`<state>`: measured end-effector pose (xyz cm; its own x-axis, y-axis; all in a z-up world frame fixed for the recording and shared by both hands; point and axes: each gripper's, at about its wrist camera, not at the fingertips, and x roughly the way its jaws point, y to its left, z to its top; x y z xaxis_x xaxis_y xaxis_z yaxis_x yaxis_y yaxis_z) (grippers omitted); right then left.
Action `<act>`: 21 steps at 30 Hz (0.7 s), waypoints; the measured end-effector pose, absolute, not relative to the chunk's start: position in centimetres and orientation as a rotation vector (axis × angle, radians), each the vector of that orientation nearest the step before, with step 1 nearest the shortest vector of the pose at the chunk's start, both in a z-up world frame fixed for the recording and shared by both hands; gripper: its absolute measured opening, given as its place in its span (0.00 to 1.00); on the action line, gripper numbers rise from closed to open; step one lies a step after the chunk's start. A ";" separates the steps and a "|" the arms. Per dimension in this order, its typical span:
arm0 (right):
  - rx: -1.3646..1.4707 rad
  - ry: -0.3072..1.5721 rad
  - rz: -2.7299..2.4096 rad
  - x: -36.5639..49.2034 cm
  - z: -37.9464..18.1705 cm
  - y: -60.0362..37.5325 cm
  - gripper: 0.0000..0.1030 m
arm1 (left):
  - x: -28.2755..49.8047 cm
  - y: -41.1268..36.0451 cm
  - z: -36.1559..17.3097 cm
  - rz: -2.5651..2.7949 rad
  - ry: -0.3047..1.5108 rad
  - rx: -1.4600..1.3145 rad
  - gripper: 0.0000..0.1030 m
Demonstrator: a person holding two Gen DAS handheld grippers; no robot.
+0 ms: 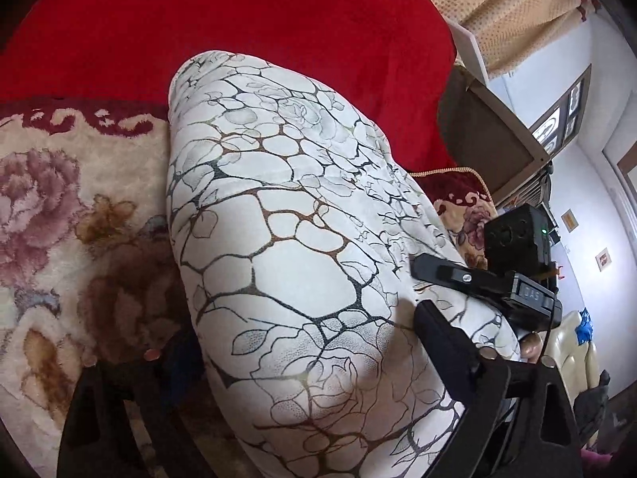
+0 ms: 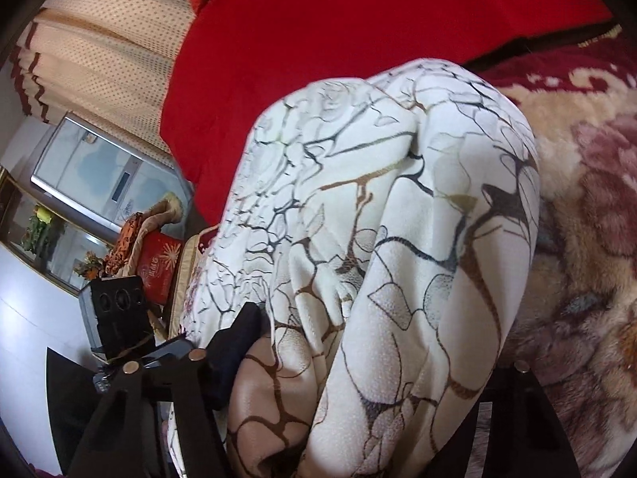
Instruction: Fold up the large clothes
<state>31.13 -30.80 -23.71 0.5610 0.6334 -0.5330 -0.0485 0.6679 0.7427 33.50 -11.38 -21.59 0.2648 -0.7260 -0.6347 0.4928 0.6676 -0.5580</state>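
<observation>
A large white garment (image 1: 286, 247) printed with dark and brown vein lines and roses hangs in a thick fold between both grippers, above a floral blanket (image 1: 59, 207). My left gripper (image 1: 302, 342) is shut on the garment, with one finger (image 1: 442, 334) showing on the right and the other hidden under cloth. My right gripper (image 2: 358, 358) is shut on the same garment (image 2: 398, 239); its left finger (image 2: 235, 342) shows, the right one is covered. The right gripper's body also shows in the left wrist view (image 1: 477, 283), close beside the cloth.
A red cloth (image 1: 239, 32) covers the bed behind the garment. Beige dotted curtains (image 2: 99, 47) hang at the back. A white appliance (image 2: 87, 167), a glass cabinet and a red box (image 2: 157, 267) stand by the bed's side. A cream sofa (image 1: 573, 350) is off to the right.
</observation>
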 end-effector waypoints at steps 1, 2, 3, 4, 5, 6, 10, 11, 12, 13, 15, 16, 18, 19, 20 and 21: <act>0.749 0.876 0.459 30.9 -23.2 -30.6 0.68 | 33.5 -11.1 -21.4 -0.837 1.002 -0.277 0.87; 0.750 0.859 0.468 30.8 -22.7 -30.3 0.68 | 33.5 -10.8 -21.3 -0.836 0.999 -0.282 0.84; 0.748 0.841 0.476 30.6 -22.2 -29.9 0.67 | 33.5 -10.5 -21.0 -0.832 0.991 -0.284 0.83; 0.743 0.827 0.482 30.4 -21.7 -29.4 0.67 | 33.4 -10.3 -20.8 -0.827 0.982 -0.283 0.80; 0.739 0.817 0.486 30.2 -21.5 -29.1 0.67 | 33.3 -10.1 -20.6 -0.823 0.971 -0.281 0.78; 0.727 0.804 0.491 30.1 -21.1 -28.4 0.67 | 33.2 -9.7 -20.3 -0.821 0.959 -0.282 0.77; 0.715 0.766 0.513 29.6 -19.9 -26.8 0.67 | 32.9 -8.6 -19.4 -0.801 0.916 -0.280 0.75; 0.711 0.758 0.520 29.4 -19.7 -26.5 0.67 | 32.7 -8.3 -19.1 -0.793 0.900 -0.276 0.75; 0.702 0.751 0.525 29.3 -19.4 -26.0 0.67 | 32.5 -7.9 -18.7 -0.785 0.880 -0.272 0.75; 0.692 0.744 0.531 29.2 -19.2 -25.5 0.67 | 32.4 -7.6 -18.3 -0.781 0.864 -0.267 0.75; 0.678 0.729 0.541 29.0 -18.8 -24.5 0.66 | 31.9 -6.5 -17.4 -0.771 0.826 -0.267 0.75; 0.670 0.724 0.549 28.8 -18.7 -24.3 0.65 | 31.5 -5.8 -17.1 -0.765 0.809 -0.264 0.75; 0.663 0.730 0.575 28.8 -18.9 -23.7 0.65 | 30.8 -5.2 -16.9 -0.746 0.795 -0.239 0.75; 0.672 0.748 0.588 28.8 -19.2 -23.5 0.65 | 30.6 -5.1 -17.1 -0.728 0.800 -0.216 0.75; 0.685 0.774 0.591 28.9 -19.9 -23.1 0.65 | 30.7 -5.1 -17.6 -0.699 0.822 -0.193 0.75; 0.700 0.819 0.584 29.1 -20.9 -22.7 0.65 | 31.0 -5.3 -18.4 -0.660 0.862 -0.163 0.75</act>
<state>29.09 -22.70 -20.94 0.5546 0.7006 -0.4491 -0.1957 0.6343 0.7479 31.03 -5.33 -18.44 0.4680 -0.5985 -0.6502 0.4715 0.7914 -0.3890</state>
